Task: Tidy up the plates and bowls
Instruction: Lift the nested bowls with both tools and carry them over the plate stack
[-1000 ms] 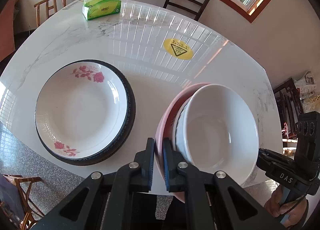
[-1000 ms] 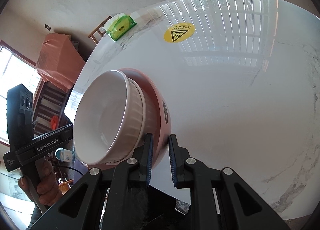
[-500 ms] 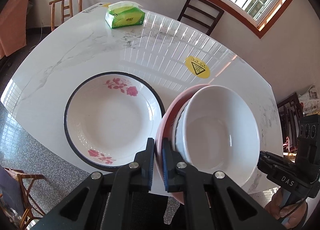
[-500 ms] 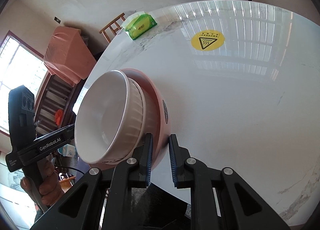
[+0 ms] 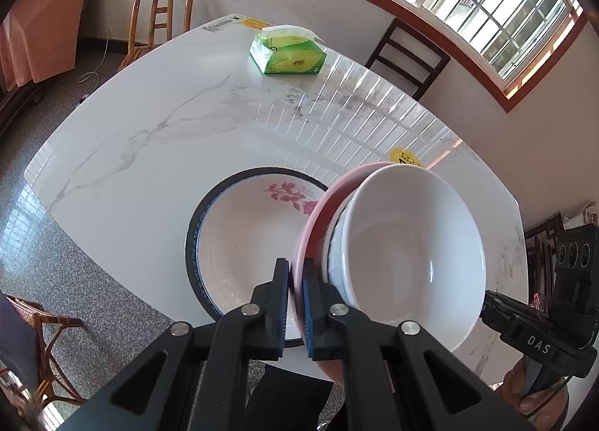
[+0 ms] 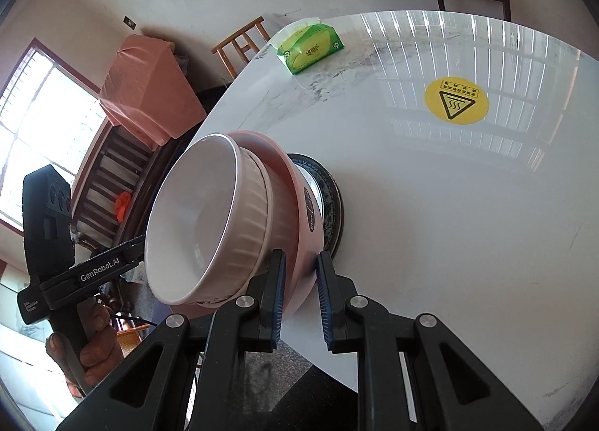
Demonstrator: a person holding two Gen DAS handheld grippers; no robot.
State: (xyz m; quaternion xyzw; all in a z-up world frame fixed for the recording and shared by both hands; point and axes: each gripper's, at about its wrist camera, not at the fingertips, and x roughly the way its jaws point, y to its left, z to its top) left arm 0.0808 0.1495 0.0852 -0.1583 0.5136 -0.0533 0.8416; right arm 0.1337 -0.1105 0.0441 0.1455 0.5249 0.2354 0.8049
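Observation:
A white bowl (image 5: pixel 408 258) sits nested in a pink bowl (image 5: pixel 312 225). My left gripper (image 5: pixel 295 303) is shut on the pink bowl's near-left rim. My right gripper (image 6: pixel 301 292) is shut on the pink bowl's (image 6: pixel 295 206) opposite rim, with the ribbed white bowl (image 6: pixel 209 217) inside it. The stack hangs above the right part of a white rose-patterned plate (image 5: pixel 247 240), which lies in a black-rimmed plate (image 5: pixel 192 243) on the marble table (image 5: pixel 149 139). In the right wrist view the plates (image 6: pixel 329 199) show just behind the bowls.
A green tissue pack (image 5: pixel 288 52) lies at the table's far side. A yellow hot-surface sticker (image 6: pixel 456 100) is on the tabletop. Chairs (image 5: pixel 161 23) stand around the table, and the near table edge runs just below the plates.
Both grippers have carried the nested bowls left, from the bare tabletop to over the plates' right side. The grips have not changed.

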